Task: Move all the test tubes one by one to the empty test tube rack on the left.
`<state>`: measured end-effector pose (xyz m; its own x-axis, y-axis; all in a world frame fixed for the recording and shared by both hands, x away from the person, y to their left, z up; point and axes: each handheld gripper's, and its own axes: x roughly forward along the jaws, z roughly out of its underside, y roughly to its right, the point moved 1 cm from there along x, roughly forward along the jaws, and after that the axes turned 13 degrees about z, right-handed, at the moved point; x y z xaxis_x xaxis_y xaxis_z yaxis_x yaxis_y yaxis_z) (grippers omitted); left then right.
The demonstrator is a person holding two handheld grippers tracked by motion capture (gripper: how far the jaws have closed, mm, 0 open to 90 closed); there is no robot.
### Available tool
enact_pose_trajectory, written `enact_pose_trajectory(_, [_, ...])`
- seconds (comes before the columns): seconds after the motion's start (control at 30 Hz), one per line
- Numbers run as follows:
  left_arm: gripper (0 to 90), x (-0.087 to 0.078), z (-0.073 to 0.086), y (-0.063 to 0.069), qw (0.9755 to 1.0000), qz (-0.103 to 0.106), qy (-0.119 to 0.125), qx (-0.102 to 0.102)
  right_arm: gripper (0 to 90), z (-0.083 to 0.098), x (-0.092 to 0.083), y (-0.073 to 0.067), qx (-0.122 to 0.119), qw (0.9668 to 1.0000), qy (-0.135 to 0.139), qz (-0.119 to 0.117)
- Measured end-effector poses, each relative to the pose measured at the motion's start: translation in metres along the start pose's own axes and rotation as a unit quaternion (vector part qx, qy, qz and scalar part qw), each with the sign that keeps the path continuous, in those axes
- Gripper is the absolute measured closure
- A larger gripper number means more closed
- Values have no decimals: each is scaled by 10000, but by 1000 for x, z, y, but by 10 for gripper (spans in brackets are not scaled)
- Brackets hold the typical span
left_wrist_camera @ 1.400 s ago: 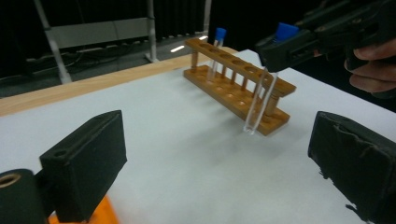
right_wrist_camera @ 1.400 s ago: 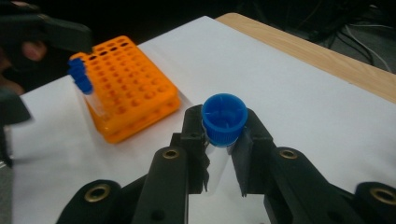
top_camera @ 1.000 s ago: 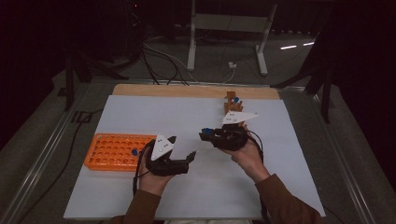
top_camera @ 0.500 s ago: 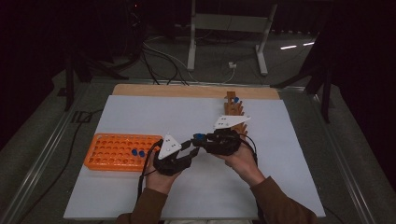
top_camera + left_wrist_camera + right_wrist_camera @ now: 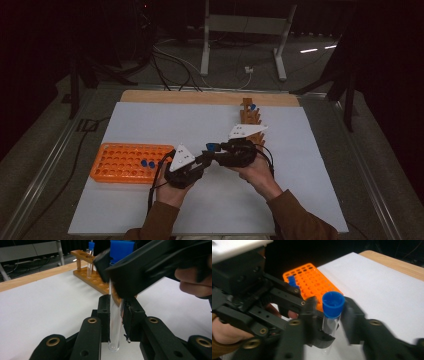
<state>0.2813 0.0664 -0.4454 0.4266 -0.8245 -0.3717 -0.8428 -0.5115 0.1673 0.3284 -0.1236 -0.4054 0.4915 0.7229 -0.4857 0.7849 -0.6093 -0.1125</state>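
We were mid-handover: left gripper (image 5: 115, 315) clamped the test tube (image 5: 115, 322), right gripper (image 5: 327, 312) jaws just loosening off it; next, orange rack (image 5: 127, 162) at left.

Blurred across the left gripper view: right claw (image 5: 117, 277), masking much of the test tube (image 5: 115, 322) and wooden rack (image 5: 96, 281). Cut off at top: blue cap (image 5: 121, 248). Blurred too: right claw's fingers (image 5: 353, 320).

Dim room, dark background; white table sheet (image 5: 150, 125) is the brightest area, evenly lit from above with soft, faint shadows. High view grainy, low contrast. Right gripper view: near jaws motion-blurred. Left gripper view sharper, the other gripper in it smeared.
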Motion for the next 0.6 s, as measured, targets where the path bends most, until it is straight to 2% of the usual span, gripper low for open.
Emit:
enact_pose_trajectory(0.1, [784,-2,1,-2,10000,-52,-8,-34,372,-1,-2,1,-22,9999,58,96])
enact_pose_trajectory(0.2, [784,-5,3,-4,9999,-84,3,-90,253,-1,-4,4,76,9998,125,112])
enact_pose_trajectory(0.27, [784,-6,4,-6,9999,-80,1,-123,163,-1,-5,5,94,9995,190,227])
enact_pose_trajectory(0.37, [784,-9,4,-7,9998,-103,-10,-142,106,-1,-8,7,131,9991,244,321])
enact_pose_trajectory(0.6, [783,-21,6,-11,9997,-157,17,-179,14,2,-10,10,-54,9978,264,605])
